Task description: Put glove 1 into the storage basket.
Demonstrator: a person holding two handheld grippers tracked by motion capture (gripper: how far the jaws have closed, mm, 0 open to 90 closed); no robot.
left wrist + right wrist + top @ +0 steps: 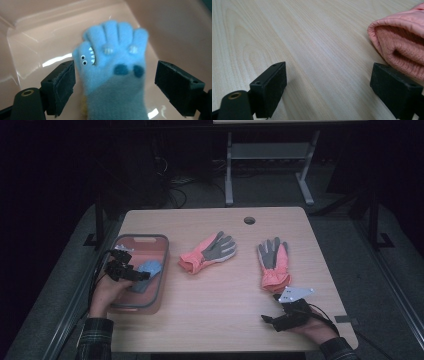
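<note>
Our left gripper (116,82) hangs over the pink bin (131,241) with its jaws spread wide; the blue glove (113,67) lies between them, but neither pad presses on it, so it is free and resting on the bin's floor. Our right gripper (332,87) is just as wide apart and has nothing in it, sitting low over the wooden table (312,37), well to the right of the bin. Taking the bin as our landmark, the blue glove sits inside it, toward its right wall, fingers pointing away from us. We judge it light, soft and limp: it will sag and fold if lifted, and it cannot break. Its fleecy knit should give the pads good purchase, so slipping seems unlikely; a pinch across the grey cuff, where the fabric bunches thickest, looks like the safest hold should it need shifting. It is a small fuzzy glove, bright blue at the fingers, greyer at the wrist, with a little face of eyes and white teeth on the thumb and darker patches on the palm. Just right of the bin lies a coral glove (207,252) with a grey palm, and farther right its coral twin (274,265), whose ribbed cuff reaches nearly to our right gripper.
</note>
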